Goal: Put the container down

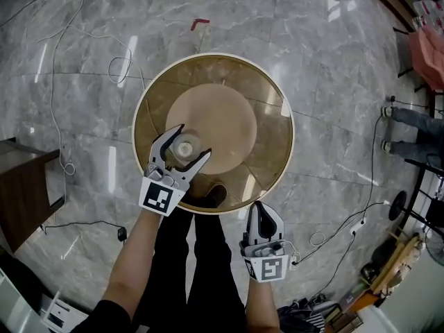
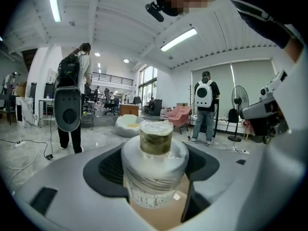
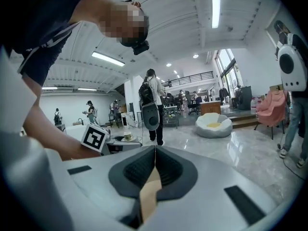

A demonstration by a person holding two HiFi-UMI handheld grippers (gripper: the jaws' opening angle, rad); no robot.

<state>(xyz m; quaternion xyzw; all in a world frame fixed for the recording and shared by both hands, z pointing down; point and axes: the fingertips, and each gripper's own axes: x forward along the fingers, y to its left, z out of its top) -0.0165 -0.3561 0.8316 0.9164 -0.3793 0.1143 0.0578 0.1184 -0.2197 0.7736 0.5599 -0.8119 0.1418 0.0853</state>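
Note:
A clear container (image 1: 184, 148) with a pale cap stands upright on the round glass table (image 1: 270, 116), near its front left. My left gripper (image 1: 189, 144) is open, one finger on each side of the container. In the left gripper view the container (image 2: 154, 167) fills the space between the dark pads (image 2: 103, 170), with a thin gap showing on its right side. My right gripper (image 1: 262, 215) is shut with nothing in it, just off the table's front edge. Its pads (image 3: 144, 170) meet in the right gripper view.
The table has a tan round base (image 1: 215, 127) under the glass. Cables (image 1: 118, 68) trail over the marble floor, and a small red piece (image 1: 199, 23) lies beyond the table. A dark cabinet (image 1: 24, 193) stands at the left. A bystander's legs (image 1: 409, 134) and clutter (image 1: 368, 290) are at the right.

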